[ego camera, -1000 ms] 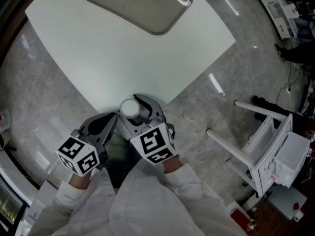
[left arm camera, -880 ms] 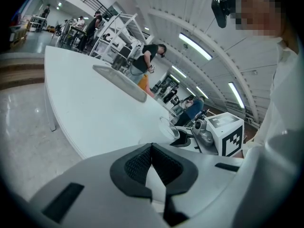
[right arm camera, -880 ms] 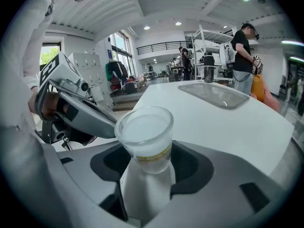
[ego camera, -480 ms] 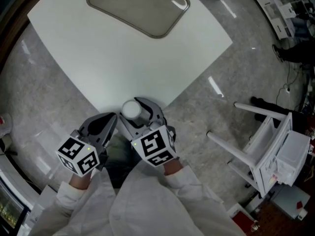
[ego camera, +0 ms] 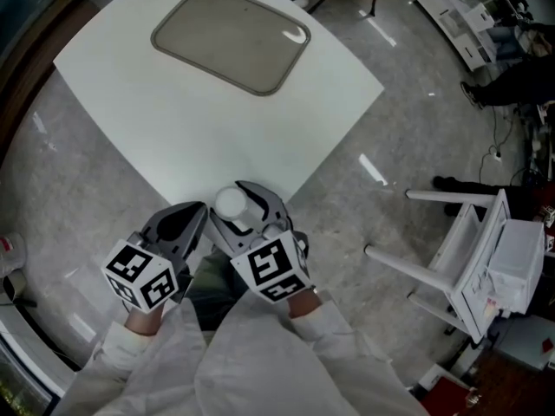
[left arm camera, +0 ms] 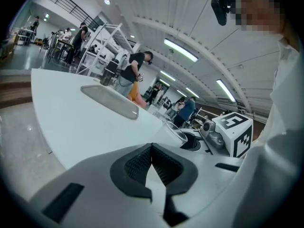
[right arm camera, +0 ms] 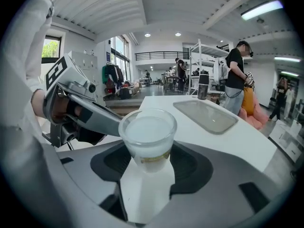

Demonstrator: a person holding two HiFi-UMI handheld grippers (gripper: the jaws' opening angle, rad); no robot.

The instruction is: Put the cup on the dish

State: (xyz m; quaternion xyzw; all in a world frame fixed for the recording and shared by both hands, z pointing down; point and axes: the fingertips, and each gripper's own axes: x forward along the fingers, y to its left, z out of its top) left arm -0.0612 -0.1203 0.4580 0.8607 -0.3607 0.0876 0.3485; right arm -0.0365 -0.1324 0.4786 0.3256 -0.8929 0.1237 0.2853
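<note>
Your right gripper (right arm camera: 147, 158) pinched the cup (right arm camera: 147, 132) upright by the table's (ego camera: 173, 137) near corner, well apart from the dish (ego camera: 230, 39). Your left gripper (left arm camera: 152, 146) was pressed together, empty

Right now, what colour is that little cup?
The cup is frosted, milky white; the right gripper view shows it best.

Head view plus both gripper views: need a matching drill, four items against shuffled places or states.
Items:
1. cup
2. dish
3. left gripper
4. right gripper

States:
A. jaws together, nothing between them
B. empty, on the far part of the table
C. held upright between two jaws
D. jaws wide, clamped on something

Pairs: 1-C, 2-B, 3-A, 4-D
</note>
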